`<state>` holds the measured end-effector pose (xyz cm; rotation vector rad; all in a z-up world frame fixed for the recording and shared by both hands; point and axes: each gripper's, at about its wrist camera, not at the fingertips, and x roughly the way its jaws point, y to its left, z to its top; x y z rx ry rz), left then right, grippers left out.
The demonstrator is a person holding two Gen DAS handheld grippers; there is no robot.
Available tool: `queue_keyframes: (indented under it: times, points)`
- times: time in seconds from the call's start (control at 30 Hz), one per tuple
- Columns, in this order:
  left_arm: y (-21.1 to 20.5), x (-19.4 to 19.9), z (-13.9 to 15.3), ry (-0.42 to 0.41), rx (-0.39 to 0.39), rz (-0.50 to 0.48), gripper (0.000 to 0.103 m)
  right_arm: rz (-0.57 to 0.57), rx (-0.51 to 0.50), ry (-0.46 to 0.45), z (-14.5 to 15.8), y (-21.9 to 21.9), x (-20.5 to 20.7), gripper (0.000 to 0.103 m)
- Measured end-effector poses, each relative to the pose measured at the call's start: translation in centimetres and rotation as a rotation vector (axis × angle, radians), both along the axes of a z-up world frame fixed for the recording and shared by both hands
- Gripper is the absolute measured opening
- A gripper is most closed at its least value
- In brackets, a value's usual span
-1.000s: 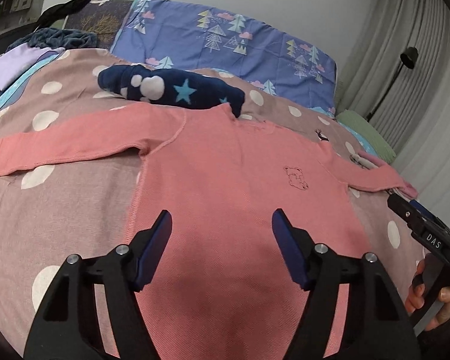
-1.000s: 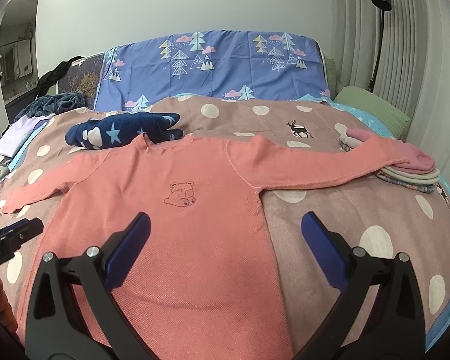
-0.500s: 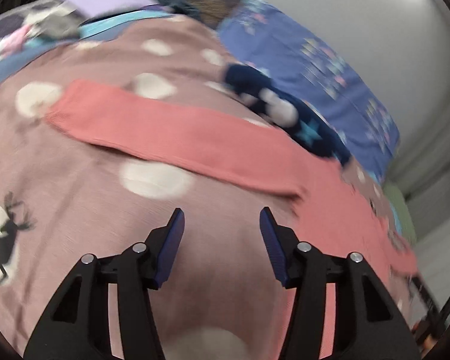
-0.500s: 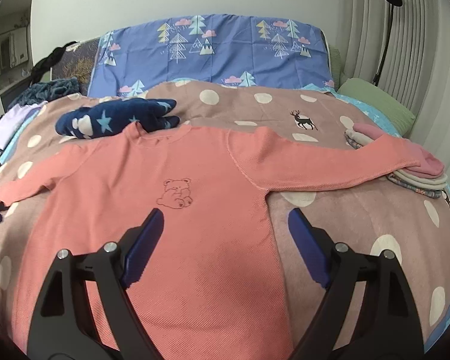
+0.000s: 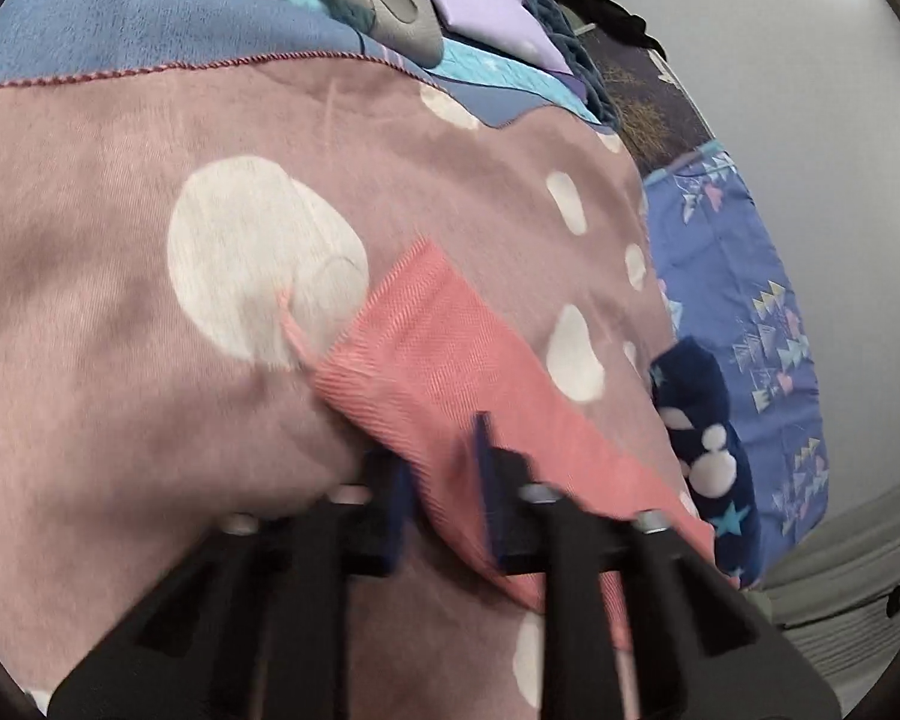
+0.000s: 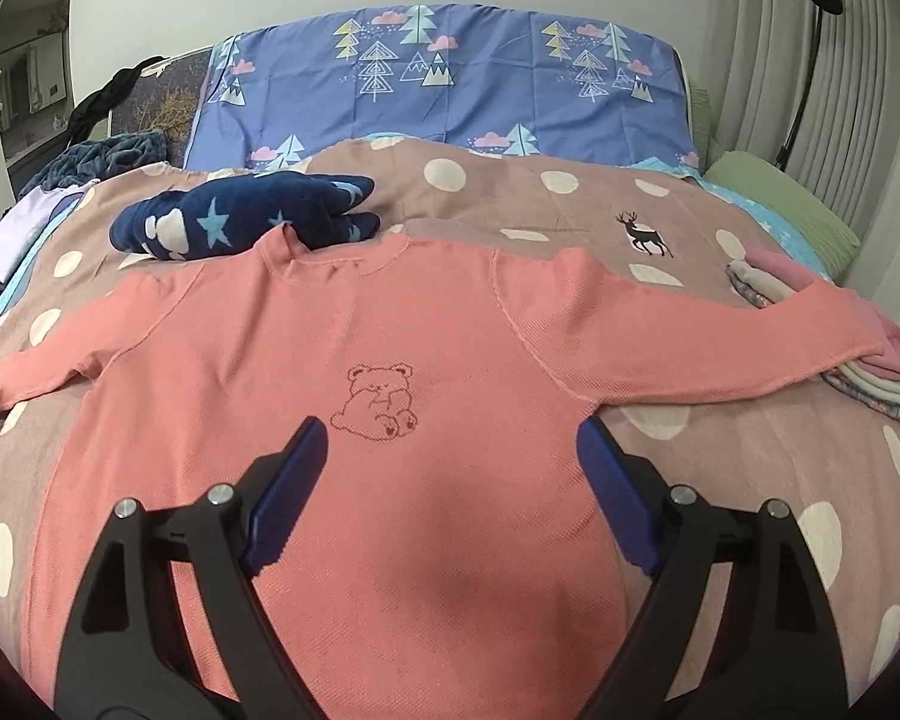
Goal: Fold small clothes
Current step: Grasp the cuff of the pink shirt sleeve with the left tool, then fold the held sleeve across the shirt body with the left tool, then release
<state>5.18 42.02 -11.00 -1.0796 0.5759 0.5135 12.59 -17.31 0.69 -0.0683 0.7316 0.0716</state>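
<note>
Your left claw (image 5: 441, 501) is clamped on the shirt's left sleeve (image 5: 450, 360), near the cuff; the view is blurred, but fabric sits between the pads. Your right claw (image 6: 450, 480) stands wide, nothing in it, hovering over the shirt (image 6: 330, 480) at 6 o'clock of the bear print (image 6: 378, 402).

Shirt lies flat, front up, on the bed (image 6: 720, 450). Collar at 12 o'clock touches the navy star garment (image 6: 240, 222). Far sleeve end at 3 o'clock rests on a small folded pile (image 6: 882, 390).

Risks, as judged:
- Thin bite on the sleeve. If you pull fast, the cuff may slip out.
- The pads may have pinched the blanket with the sleeve; a lift would then drag it and wrinkle the shirt body.
- Moving the other sleeve could topple the pile under it.
- The collar may snag the navy garment when the body folds.

Pose: both claws pitch downward toward the bed. The left view is strongly tilted, so your wrist is rolled well over. The right sits level, centred on the lower torso.
</note>
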Motion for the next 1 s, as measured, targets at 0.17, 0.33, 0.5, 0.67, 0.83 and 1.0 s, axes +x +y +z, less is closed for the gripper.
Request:
queue_keyframes:
  times: [0.17,0.33,0.5,0.67,0.83,1.0]
  points:
    - [-2.0,1.6,3.9,-0.09,0.093,-0.071,0.001,-0.001,-0.02,0.0,-0.4,-0.6,1.0,0.086]
    - [-12.3,7.0,10.6,-0.185,0.249,-0.408,0.001,-0.026,0.011,0.011,-0.8,-2.5,2.7,0.086]
    - [-24.6,10.5,11.8,-0.229,0.264,-0.73,0.001,-0.056,0.029,0.054,-1.8,-4.8,4.2,0.082]
    - [-34.5,12.1,9.9,-0.204,0.259,-0.959,0.001,-0.033,0.02,0.073,-1.8,-5.8,5.3,0.06]
    - [-38.2,12.3,6.6,-0.114,0.263,-1.032,0.001,0.076,0.106,0.121,-1.3,-4.8,6.8,0.051]
    - [-39.8,12.3,5.3,-0.071,0.275,-1.05,0.001,0.185,0.16,0.183,-1.5,-1.8,8.2,0.051]
